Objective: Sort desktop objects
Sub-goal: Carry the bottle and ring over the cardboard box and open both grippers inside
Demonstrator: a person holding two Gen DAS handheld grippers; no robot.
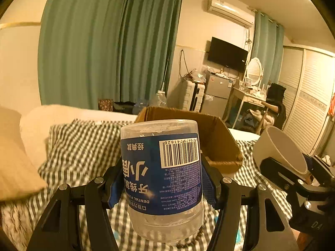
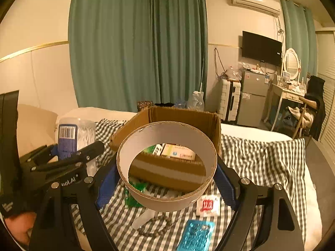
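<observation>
Left gripper (image 1: 162, 186), right gripper (image 2: 167, 179): jaws clamped, both loaded, raised.

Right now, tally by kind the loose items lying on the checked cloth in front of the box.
Green packet: 1
White sachet with red print: 1
Teal blister pack: 1
Bead chain: 1
Total: 4

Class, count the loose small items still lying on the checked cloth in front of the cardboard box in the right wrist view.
4: a green packet at left, a red-and-white sachet at right, a bead chain in the middle, and a blue blister pack nearest. The cardboard ring may hide more.
</observation>
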